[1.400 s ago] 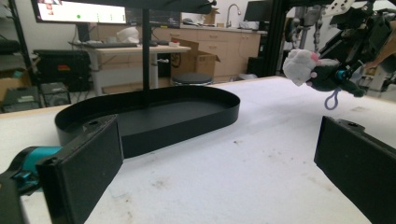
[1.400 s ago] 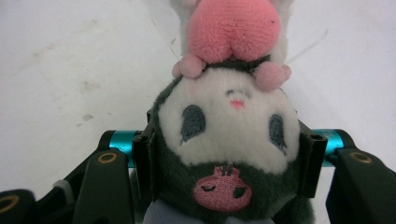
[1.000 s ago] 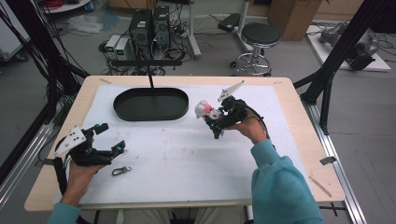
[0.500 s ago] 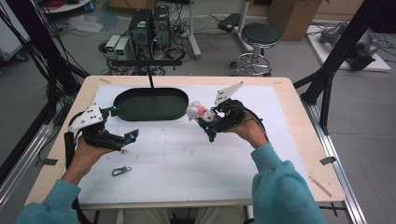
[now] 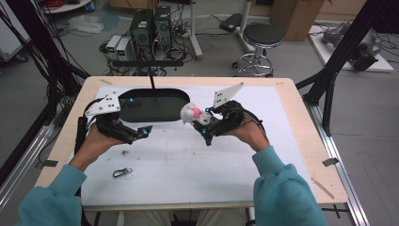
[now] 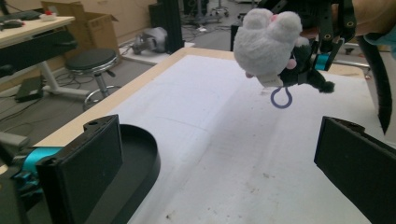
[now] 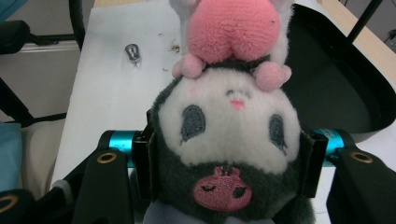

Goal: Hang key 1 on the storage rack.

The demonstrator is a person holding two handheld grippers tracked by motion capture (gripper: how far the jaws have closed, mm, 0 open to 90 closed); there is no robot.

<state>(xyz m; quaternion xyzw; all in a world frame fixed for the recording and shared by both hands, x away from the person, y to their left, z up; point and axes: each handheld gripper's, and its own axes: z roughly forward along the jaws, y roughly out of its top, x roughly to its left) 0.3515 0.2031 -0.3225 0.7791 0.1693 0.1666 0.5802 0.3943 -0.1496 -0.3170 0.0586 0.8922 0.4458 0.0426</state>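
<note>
Right gripper view: the right gripper (image 7: 224, 163) is clamped across the plush toy's (image 7: 231, 140) head at centre frame, above the black tray (image 7: 345, 93). It looks soft, light and squashy, so the head is a good place to grip. The left gripper (image 6: 224, 168) gapes empty.

A lab: computer towers (image 5: 149, 26), cables and black framing (image 5: 350, 44).

The left tool (image 5: 141, 132) has risen from the near-left of the worktop (image 5: 291, 155) and travelled far and right, now hovering at the near edge of the black tray (image 5: 141, 109). The right tool (image 5: 203, 123), with the plush toy (image 5: 193, 113), has shifted left and slightly far, close to the tray's right end.
</note>
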